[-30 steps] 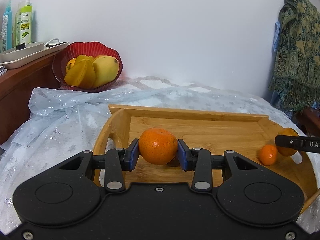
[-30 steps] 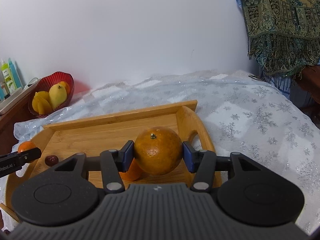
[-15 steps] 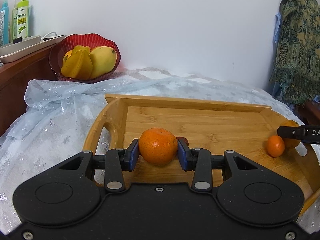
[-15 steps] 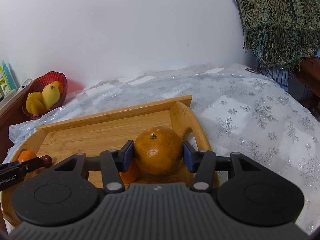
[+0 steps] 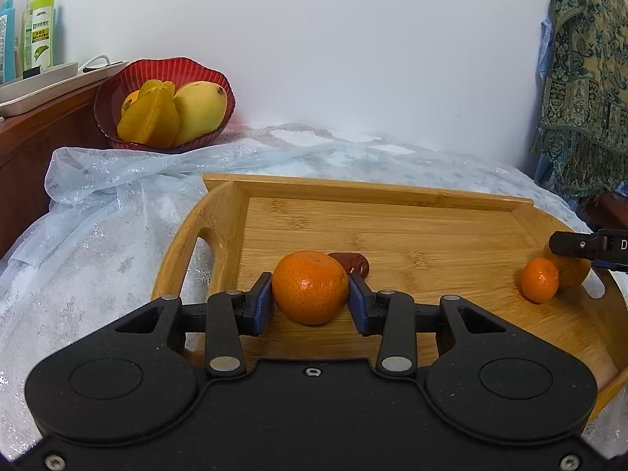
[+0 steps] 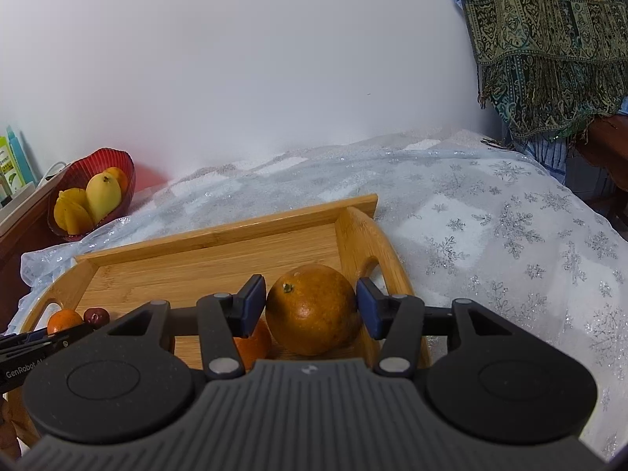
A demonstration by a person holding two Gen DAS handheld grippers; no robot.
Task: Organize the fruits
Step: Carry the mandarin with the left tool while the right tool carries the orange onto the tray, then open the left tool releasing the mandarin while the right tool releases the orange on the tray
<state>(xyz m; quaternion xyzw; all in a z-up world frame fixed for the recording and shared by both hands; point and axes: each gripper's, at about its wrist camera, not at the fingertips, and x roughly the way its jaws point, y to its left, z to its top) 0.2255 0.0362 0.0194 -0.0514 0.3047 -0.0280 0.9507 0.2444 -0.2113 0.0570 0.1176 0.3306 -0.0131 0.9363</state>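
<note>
My left gripper (image 5: 310,300) is shut on a small orange tangerine (image 5: 310,286) just above the left part of the wooden tray (image 5: 392,200). A dark red jujube (image 5: 353,263) lies right behind it. My right gripper (image 6: 310,306) stands around a large dull orange (image 6: 312,308) at the tray's right end (image 6: 353,235); a slight gap shows at the left pad, and the orange seems to rest on the tray. Another small tangerine (image 5: 539,279) lies beside it, also seen under the right gripper (image 6: 255,343).
A red bowl (image 5: 165,78) with a mango and starfruit stands at the back left on a wooden cabinet (image 5: 35,145), beside a white tray with bottles (image 5: 39,27). A snowflake cloth (image 6: 510,235) covers the table. A patterned shawl (image 6: 549,39) hangs at right.
My right gripper's pads have parted slightly from the large orange, which has sunk to the tray. The left gripper with its tangerine has shifted little; the jujube shows more behind it.
</note>
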